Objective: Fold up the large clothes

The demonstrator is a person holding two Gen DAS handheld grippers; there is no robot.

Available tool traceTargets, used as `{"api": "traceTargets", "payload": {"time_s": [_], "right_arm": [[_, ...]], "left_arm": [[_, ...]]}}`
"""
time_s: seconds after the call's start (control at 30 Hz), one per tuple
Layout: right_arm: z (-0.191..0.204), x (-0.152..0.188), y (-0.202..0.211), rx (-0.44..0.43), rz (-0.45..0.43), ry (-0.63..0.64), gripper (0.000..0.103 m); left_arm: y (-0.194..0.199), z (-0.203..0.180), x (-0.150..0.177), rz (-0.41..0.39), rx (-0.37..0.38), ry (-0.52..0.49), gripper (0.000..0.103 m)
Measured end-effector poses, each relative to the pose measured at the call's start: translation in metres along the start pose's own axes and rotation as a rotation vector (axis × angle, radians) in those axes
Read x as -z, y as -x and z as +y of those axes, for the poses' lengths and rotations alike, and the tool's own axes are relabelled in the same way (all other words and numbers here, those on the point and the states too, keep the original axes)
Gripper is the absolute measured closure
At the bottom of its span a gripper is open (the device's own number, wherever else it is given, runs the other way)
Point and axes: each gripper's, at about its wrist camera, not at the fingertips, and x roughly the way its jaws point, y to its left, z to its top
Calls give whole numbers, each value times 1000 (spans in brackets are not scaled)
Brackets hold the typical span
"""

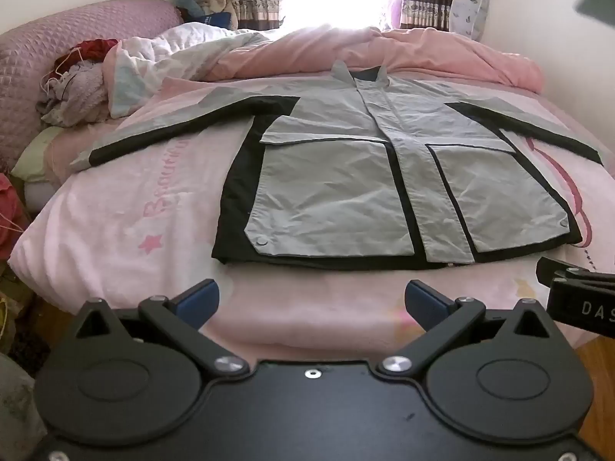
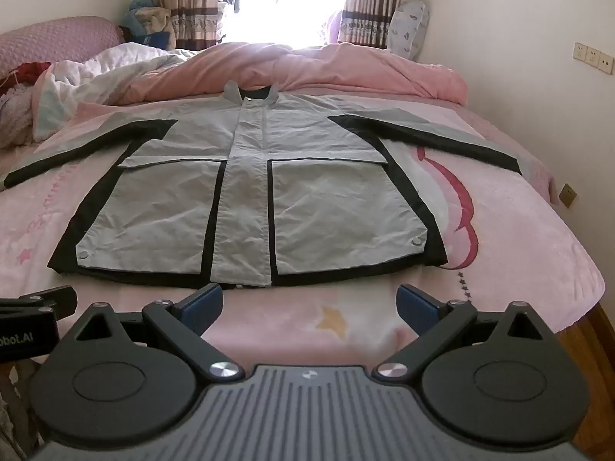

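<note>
Left wrist view: left gripper (image 1: pixel 312 299) is hovering over the near edge of the bed (image 1: pixel 127 230), jaws spread wide, nothing between the blue pads (image 1: pixel 201 299). The jacket (image 1: pixel 346 188), grey with black panels, is lying flat and face up straight ahead of the gripper, hem nearest, collar farthest, both sleeves stretched out to the sides. The hem is sitting just beyond the fingertips, not touching them. The right gripper (image 1: pixel 576 292) is poking in at the right edge, beside this one. A crumpled pink duvet (image 1: pixel 403 57) is bunching up past the collar; a pile of clothes (image 1: pixel 77 88) is sitting far ahead on the left, against the quilted headboard (image 1: pixel 50 50).

Right wrist view: right gripper (image 2: pixel 310 301) is also hanging over the near bed (image 2: pixel 519 253) edge with jaws fully apart and empty, pads (image 2: pixel 417 303) clear of fabric. The jacket (image 2: pixel 253 196) is lying dead ahead, hem just past the fingertips, centre placket lining up slightly left of the gap. The left gripper (image 2: pixel 38 307) is showing at the left edge. The duvet (image 2: pixel 346 69) is lying beyond the collar, with curtains (image 2: pixel 184 4) and a bright window behind. Wall sockets (image 2: pixel 592 57) are sitting on the wall to the right.
</note>
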Motion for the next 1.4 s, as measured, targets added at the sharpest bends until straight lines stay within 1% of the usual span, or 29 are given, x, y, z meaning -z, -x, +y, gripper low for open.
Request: {"api": "traceTargets", "payload": {"time_s": [0.4,0.53,1.4], "right_arm": [[-4,1,-6,1,26,-11,0],[-3,3,-7,3,27,-12,0],[-5,3,-8,1,31,-14,0]], "left_arm": [[2,3,5,-3,4,8,0],[-4,2,0,11,2,5,0],[-7,1,-1,16,-4,5,0]]}}
